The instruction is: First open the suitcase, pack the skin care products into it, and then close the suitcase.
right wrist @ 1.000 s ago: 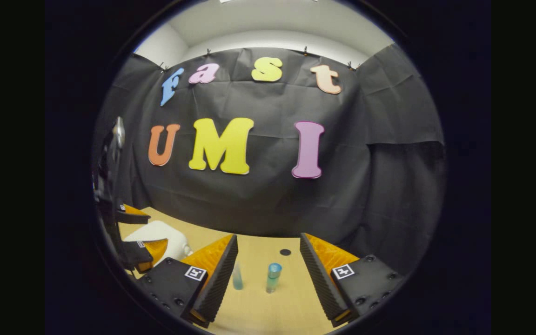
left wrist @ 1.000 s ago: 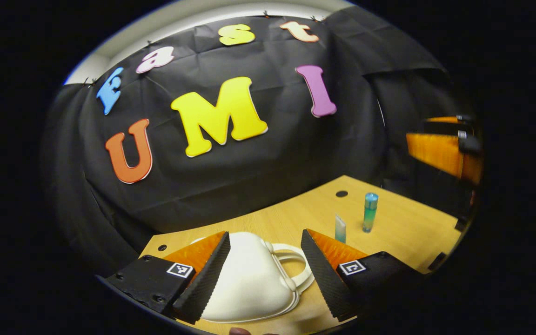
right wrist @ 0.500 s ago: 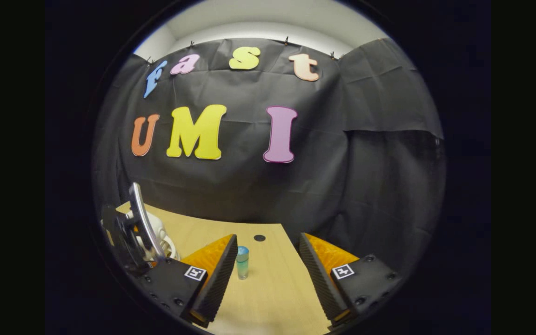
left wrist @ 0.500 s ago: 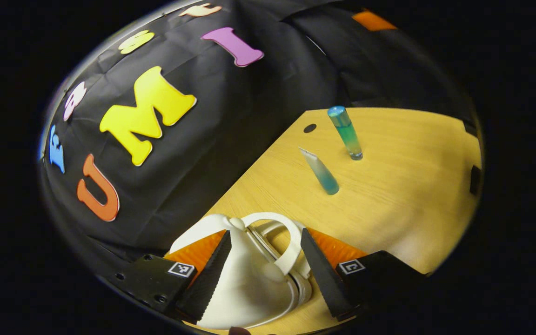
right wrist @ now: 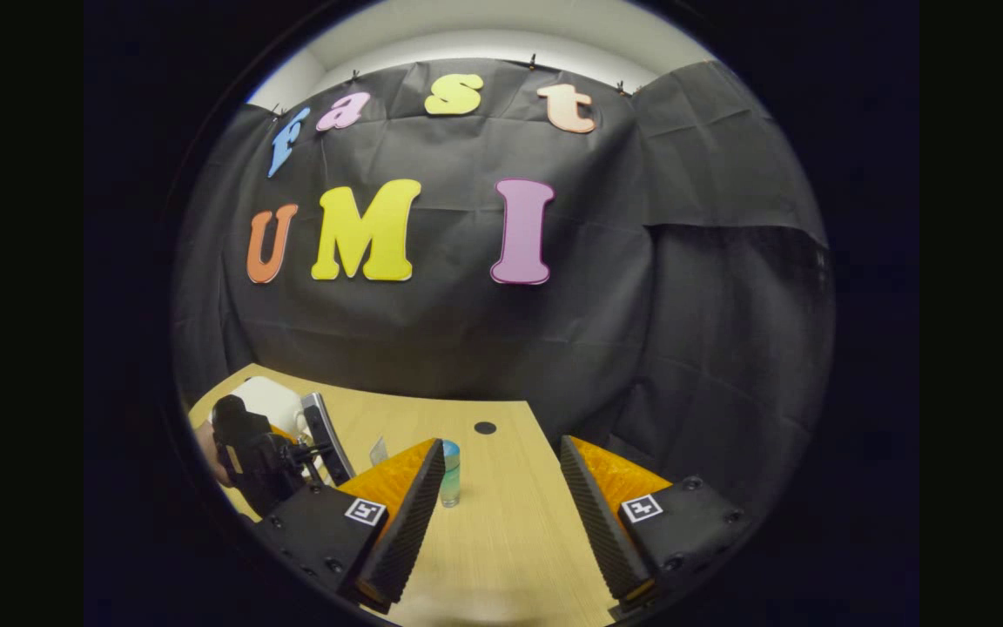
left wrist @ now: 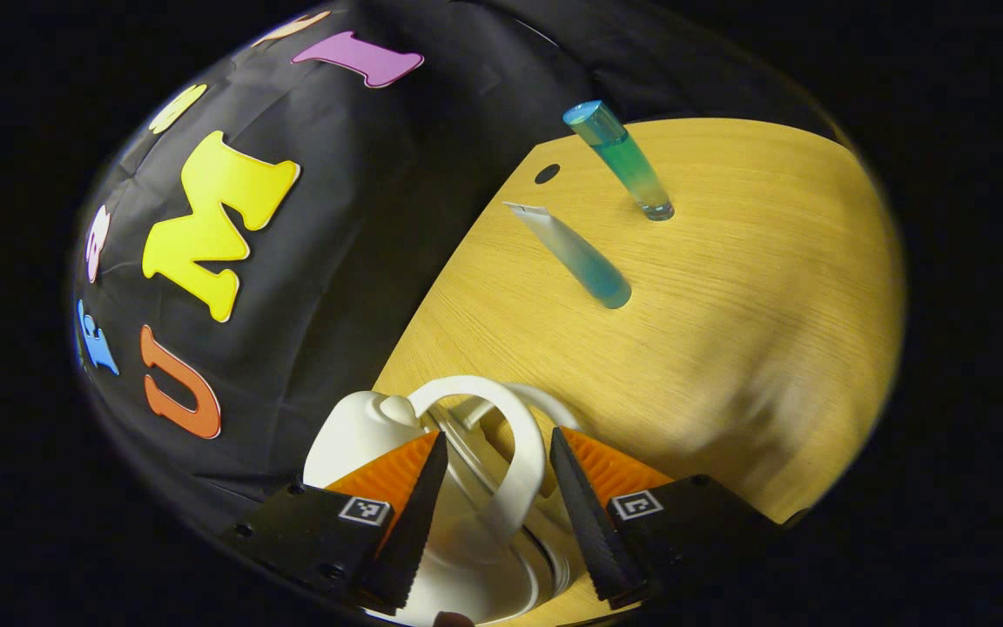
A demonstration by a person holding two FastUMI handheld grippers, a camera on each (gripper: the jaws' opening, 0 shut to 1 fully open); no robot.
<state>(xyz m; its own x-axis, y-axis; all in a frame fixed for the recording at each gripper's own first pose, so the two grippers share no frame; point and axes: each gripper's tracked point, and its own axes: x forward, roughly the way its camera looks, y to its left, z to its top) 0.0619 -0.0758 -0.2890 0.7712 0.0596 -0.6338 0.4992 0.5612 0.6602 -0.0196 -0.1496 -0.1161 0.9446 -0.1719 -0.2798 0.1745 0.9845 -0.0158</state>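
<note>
A small white suitcase point(left wrist: 353, 431) lies shut on the wooden table point(left wrist: 728, 331), and its looped handle point(left wrist: 514, 444) stands up between the fingers of my left gripper point(left wrist: 497, 434). The fingers bracket the handle with gaps on both sides, so this gripper is open. Farther off stand a blue-green bottle point(left wrist: 628, 170) and a tube point(left wrist: 575, 257) resting on its cap. My right gripper point(right wrist: 501, 444) hovers open over the table, holding nothing. The bottle point(right wrist: 450, 473) is just by its left finger, with the tube point(right wrist: 377, 450) behind. The left gripper point(right wrist: 279, 431) is at the suitcase point(right wrist: 271, 401), at the left of the right gripper view.
The black cloth wall runs close behind the table's far edge. A dark round hole point(right wrist: 485, 428) sits in the tabletop near that edge. A hand point(right wrist: 205, 453) holds the left gripper at the table's left end. Bare wood spreads right of the bottle.
The left gripper has rolled over and dropped onto the suitcase, its fingers drawing nearer around the handle. The right gripper has shifted slightly, so the bottle now sits beside its left finger.
</note>
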